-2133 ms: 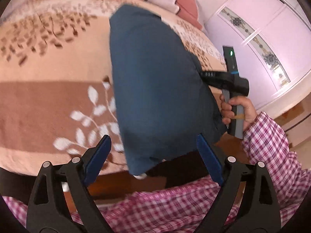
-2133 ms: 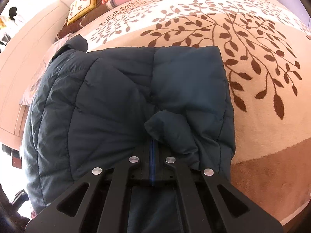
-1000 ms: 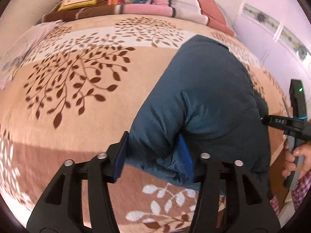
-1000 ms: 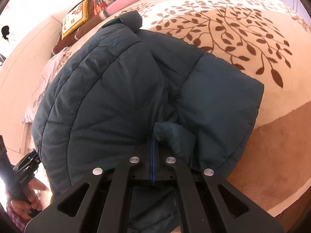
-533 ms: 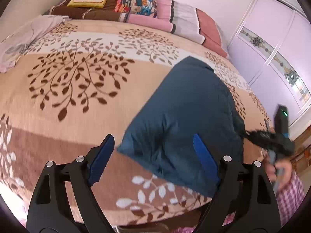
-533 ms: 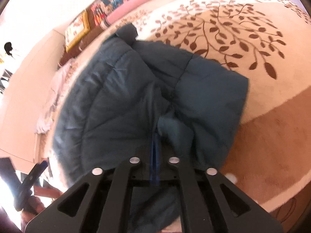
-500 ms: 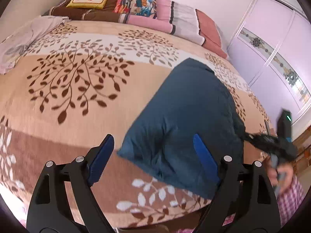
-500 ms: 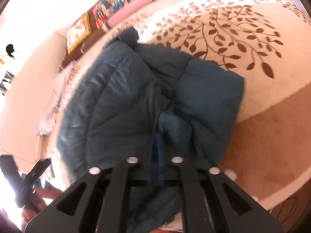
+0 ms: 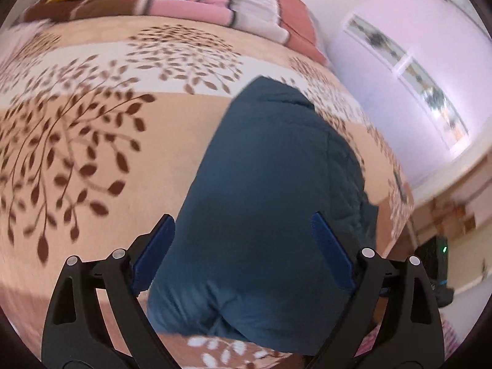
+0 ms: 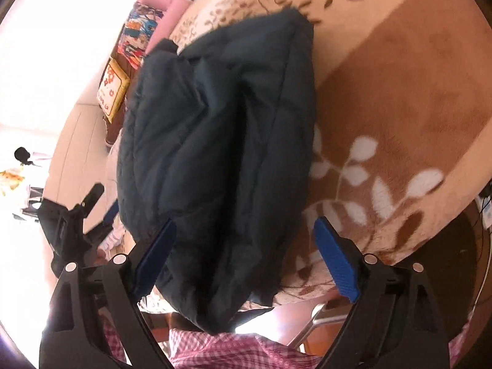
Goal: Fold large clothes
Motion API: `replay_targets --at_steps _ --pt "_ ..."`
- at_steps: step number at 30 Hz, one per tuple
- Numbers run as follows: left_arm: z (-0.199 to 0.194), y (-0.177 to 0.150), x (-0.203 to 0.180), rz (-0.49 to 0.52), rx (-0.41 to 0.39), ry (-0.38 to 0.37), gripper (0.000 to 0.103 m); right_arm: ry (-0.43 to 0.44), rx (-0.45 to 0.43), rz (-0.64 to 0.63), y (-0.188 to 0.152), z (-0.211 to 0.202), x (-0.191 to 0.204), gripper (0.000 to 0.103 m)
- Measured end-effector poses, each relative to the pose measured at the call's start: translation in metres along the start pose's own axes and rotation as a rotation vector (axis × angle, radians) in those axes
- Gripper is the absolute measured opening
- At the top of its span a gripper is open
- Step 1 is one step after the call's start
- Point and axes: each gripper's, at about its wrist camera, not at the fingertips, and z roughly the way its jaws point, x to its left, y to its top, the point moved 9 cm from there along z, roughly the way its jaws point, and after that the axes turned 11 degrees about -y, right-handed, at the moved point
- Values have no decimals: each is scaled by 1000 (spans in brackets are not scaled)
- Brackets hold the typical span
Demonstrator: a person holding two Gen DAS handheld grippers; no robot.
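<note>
jacket (image 9: 270,203): dark blue, quilted, folded (puffy) | left gripper (image 9: 243,255): released | right gripper (image 10: 246,252): released

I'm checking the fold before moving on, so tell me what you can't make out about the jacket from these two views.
- Right wrist view: the jacket near end drops past the bed edge, hidden behind the checked shirt.
- Left wrist view: the jacket's right side is cut off behind the left gripper finger.
- Both views: motion blur hides seams; sleeves cannot be told apart.

Right gripper (image 10: 243,246) jaws newly parted.
</note>
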Motion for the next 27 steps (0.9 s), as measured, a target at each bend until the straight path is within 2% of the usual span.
replay_targets --at_steps 6,12,19,20,23,27 --pt "31 2 3 108 149 -63 96 11 21 13 -1 22 10 94" --pt "49 -2 13 106 211 -159 99 4 55 34 4 49 6 97" --pt "64 -8 17 89 248 -209 99 11 71 20 10 70 6 95" --pt "63 -9 17 89 242 -215 99 11 64 18 13 71 9 90" --pt "60 -11 14 110 212 -215 93 50 31 -25 14 67 20 63" --pt "49 -15 8 176 155 -186 80 47 -3 -81 16 62 30 48"
